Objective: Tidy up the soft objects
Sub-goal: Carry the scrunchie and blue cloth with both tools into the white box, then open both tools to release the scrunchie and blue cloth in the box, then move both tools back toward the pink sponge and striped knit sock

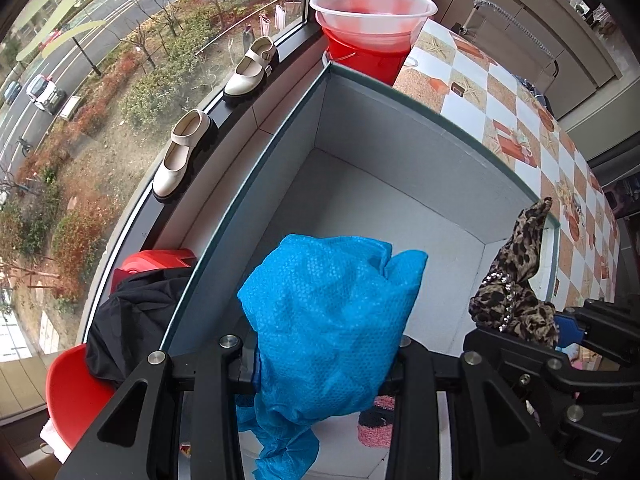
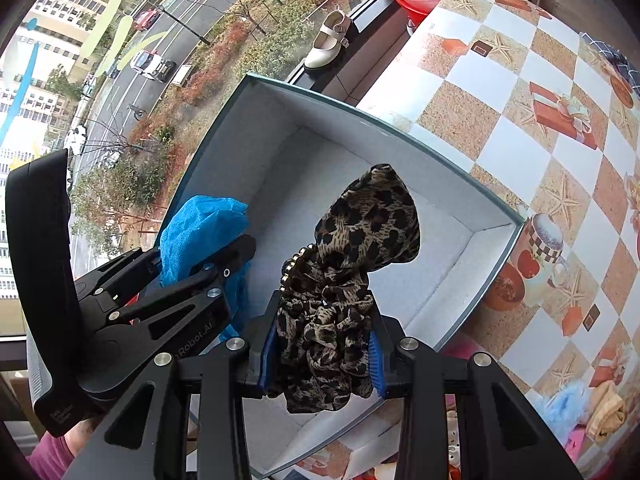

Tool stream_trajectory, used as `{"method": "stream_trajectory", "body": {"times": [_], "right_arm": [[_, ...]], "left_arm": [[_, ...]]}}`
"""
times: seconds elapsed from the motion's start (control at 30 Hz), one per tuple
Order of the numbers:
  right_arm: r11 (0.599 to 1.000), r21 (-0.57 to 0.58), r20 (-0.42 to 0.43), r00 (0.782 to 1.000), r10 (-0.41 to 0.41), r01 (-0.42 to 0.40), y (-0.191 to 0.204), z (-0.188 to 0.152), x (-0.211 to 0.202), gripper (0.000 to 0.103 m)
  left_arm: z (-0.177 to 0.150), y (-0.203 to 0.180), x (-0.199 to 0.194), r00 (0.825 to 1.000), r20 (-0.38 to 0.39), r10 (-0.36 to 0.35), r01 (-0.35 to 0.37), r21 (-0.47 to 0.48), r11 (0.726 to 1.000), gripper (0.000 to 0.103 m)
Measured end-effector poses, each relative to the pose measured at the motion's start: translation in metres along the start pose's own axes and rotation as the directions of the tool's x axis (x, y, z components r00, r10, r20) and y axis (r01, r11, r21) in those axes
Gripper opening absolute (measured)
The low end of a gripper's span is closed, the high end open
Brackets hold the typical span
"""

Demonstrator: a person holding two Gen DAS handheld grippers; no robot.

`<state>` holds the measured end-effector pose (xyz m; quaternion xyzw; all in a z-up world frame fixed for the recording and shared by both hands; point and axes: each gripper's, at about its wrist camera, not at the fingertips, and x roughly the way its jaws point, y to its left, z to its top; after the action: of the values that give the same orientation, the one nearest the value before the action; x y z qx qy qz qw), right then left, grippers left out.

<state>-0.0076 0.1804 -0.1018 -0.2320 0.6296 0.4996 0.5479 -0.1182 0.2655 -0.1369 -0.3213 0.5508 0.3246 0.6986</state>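
Note:
My left gripper (image 1: 324,364) is shut on a crumpled blue plastic sheet (image 1: 332,320) and holds it over the near end of an open grey box (image 1: 400,128). The blue sheet also shows in the right wrist view (image 2: 200,224), with the left gripper (image 2: 192,276) around it. My right gripper (image 2: 320,356) is shut on a leopard-print scrunchie with beads (image 2: 348,272) and holds it above the same box (image 2: 400,124). The scrunchie shows at the right of the left wrist view (image 1: 516,280). The box floor is bare white.
The box sits on a checkered tablecloth (image 2: 520,120) by a window. Two cream shoes (image 1: 180,152) stand on the sill. A red bucket with a clear basin (image 1: 372,28) stands behind the box. A black garment on red chairs (image 1: 132,312) is at left. Small soft items (image 2: 592,408) lie at right.

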Motion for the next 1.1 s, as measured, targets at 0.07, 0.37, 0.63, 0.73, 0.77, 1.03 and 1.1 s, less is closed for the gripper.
{"method": "stream_trajectory", "body": {"times": [0.07,0.37,0.63,0.73,0.77,1.03,1.1], "right_arm": [[1.000,0.007,-0.015,1.000,0.002,-0.002,-0.002,0.000,0.007,0.038],[1.000,0.020,-0.060,0.998,0.007,-0.006,-0.011,-0.020,0.016,0.038],[1.000,0.001,-0.089,0.996,0.027,-0.027,-0.007,-0.034,0.013,0.038],[1.000,-0.003,-0.081,0.996,0.021,-0.021,-0.013,-0.030,0.009,0.038],[1.000,0.001,-0.072,0.997,0.023,-0.023,-0.013,-0.029,0.008,0.038],[0.999,0.015,0.033,0.999,0.042,-0.042,-0.013,-0.015,-0.034,0.085],[0.998,0.036,0.041,0.998,0.046,-0.047,-0.015,-0.015,-0.044,0.101]], "left_arm": [[-0.004,0.000,0.006,1.000,-0.019,0.004,-0.004,0.009,1.000,0.039],[-0.035,0.013,0.030,0.994,-0.103,0.025,-0.025,-0.001,1.000,0.039],[-0.068,0.023,0.031,0.992,-0.123,0.038,-0.038,0.001,0.999,0.041],[-0.069,0.017,0.018,0.996,-0.081,0.038,-0.036,0.023,0.999,0.045],[-0.067,0.014,0.013,0.997,-0.062,0.044,-0.042,0.031,0.999,0.049],[-0.046,0.002,-0.033,0.999,0.047,-0.026,0.024,0.037,0.999,0.086],[-0.042,0.001,-0.040,0.996,0.063,-0.067,0.066,0.023,0.998,0.099]]}}
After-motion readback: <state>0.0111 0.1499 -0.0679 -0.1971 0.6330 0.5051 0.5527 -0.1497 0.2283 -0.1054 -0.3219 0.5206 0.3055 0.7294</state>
